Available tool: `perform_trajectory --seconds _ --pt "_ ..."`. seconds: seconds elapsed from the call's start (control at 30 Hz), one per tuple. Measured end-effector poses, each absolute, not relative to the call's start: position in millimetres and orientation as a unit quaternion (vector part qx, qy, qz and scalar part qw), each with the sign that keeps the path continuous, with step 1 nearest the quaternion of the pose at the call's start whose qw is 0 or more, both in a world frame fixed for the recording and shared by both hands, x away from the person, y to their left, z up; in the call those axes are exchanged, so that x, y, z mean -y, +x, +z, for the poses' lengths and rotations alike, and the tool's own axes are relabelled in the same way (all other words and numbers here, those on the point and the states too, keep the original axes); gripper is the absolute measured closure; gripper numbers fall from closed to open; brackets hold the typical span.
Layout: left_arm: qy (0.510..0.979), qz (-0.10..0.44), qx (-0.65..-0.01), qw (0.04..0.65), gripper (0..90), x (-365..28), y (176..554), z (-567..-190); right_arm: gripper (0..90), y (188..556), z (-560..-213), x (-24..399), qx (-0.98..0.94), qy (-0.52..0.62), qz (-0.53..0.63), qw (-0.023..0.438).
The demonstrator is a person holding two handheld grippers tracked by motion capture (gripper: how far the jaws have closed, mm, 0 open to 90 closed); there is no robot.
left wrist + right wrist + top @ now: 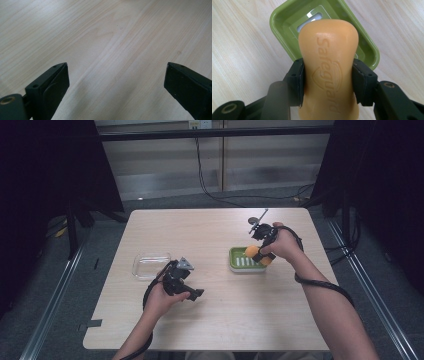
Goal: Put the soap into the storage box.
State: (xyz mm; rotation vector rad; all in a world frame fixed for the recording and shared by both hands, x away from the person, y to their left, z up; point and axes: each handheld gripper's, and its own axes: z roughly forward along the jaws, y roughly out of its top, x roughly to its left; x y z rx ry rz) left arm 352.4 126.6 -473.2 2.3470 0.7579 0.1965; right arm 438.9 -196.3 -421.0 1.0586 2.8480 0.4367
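Clamping the orange soap bar (328, 67), my right gripper (260, 251) tilts down over the green soap dish (239, 262) at right; my left gripper (181, 279) rests low near the clear lid (150, 265), jaws spread apart.

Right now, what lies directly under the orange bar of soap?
Under the orange bar of soap, clamped in the right gripper, sits the green plastic soap dish on the pale wooden table. The dish's pale slotted insert peeks out; the soap covers the rest.

Right tongs (259, 254) with orange soap (252, 251) over green dish (239, 261); left tongs (192, 295) beside clear container (150, 264).
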Motion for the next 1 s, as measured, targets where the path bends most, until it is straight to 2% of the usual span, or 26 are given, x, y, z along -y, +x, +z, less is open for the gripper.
perform_trajectory --seconds 1.0 --pt "0.899 0.080 -0.284 0.324 6.2 -127.9 352.5 -471.1 50.1 444.5 -426.8 188.3 -0.939 0.316 0.129 0.035"
